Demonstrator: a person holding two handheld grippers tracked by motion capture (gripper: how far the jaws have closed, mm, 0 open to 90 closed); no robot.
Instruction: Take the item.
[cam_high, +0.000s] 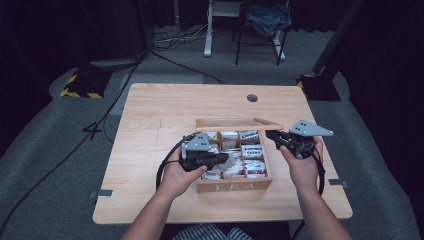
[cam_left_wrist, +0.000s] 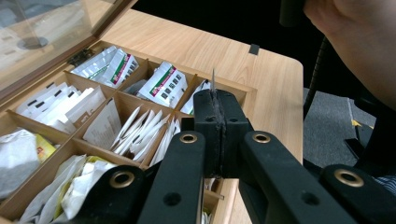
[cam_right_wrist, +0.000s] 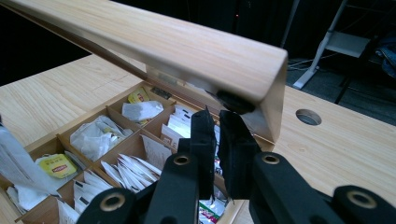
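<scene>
Pale wood-grain table (cam_high: 150, 115) stands on grey carpet in a dark room, with cables and a white stand leg on the floor behind it.

Nearest the person, a wooden tea box (cam_high: 235, 186) marked "TEA" on its front wall sits right of the table's centre. Its compartments hold sachets: white paper ones in the near and middle cells, and packets with red and green printing toward the rear.

Left gripper (cam_high: 220, 161) hangs over the box's near-left compartments. In the left gripper view its jaws are pressed together on a thin white tea sachet (cam_left_wrist: 213, 79), whose edge stands up just above the pads. The same sachet shows as a white sheet at the left edge of the right gripper view.

Right gripper (cam_high: 270, 134) is at the box's right rear corner. In the right gripper view its jaws are drawn close together just under the front edge of the raised wooden lid (cam_right_wrist: 187, 46), their tips at a small dark fitting on the lid's underside; whether they pinch it cannot be told.

Behind the box, a round cable hole (cam_high: 252, 98) is cut in the tabletop near the far edge.
</scene>
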